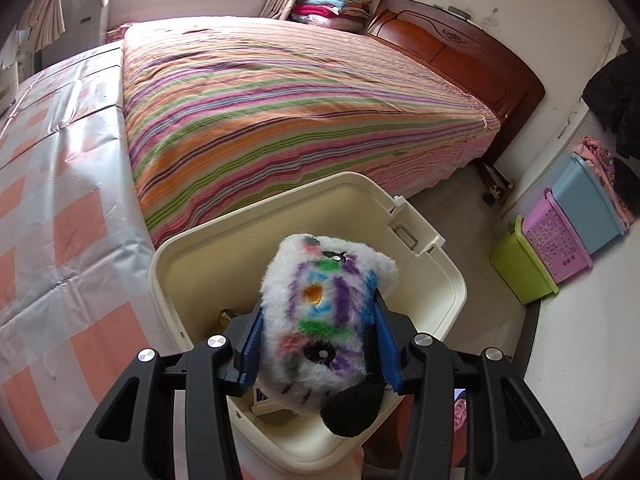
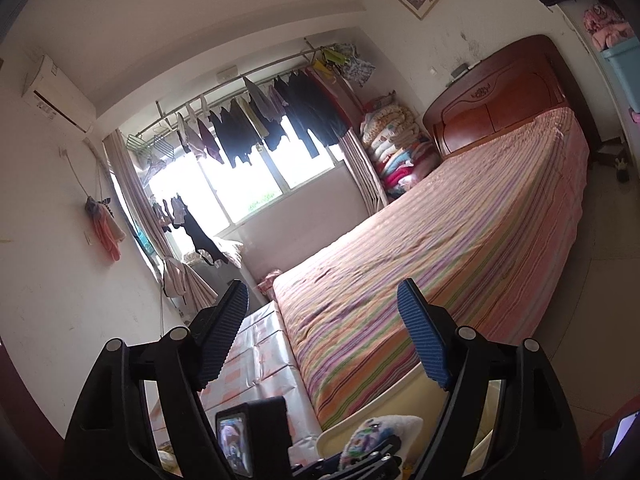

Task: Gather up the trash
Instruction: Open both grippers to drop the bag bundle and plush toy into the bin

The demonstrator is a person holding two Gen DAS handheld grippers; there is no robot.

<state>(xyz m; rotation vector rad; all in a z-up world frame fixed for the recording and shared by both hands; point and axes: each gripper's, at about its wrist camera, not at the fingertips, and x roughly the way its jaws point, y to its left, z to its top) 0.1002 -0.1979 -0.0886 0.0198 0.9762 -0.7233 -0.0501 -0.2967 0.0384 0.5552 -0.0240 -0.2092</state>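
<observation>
Holding the scribbled-on plush toy (image 1: pixel 320 320) right over the open cream bin (image 1: pixel 448 276), we've got it pinched across its middle by the left tongs (image 1: pixel 318 344), blue pads (image 1: pixel 251 344) squashing into the fur on both sides. That mid-body grip makes sense to us: it's soft and floppy, so clamping the fat part keeps it from sagging out, and the black ear just dangles below. The tongs tilt downward so the toy hangs above the bin's mouth, not the rim, which looks like the setup for a clean drop. Something yellowish already sits at the bottom of the bin, though we can't tell what.

Our right tongs (image 2: pixel 322 332) point out level across the room with the jaws spread wide and nothing between them. The toy peeks in at the bottom of that view, so the right side is parked above and clear, probably to stay out of the drop.

The bin sits at the foot of the striped bed (image 1: pixel 280 100), beside a checked plastic sheet (image 1: pixel 60 200). Coloured baskets (image 1: pixel 556 240) line the far wall, well apart.
</observation>
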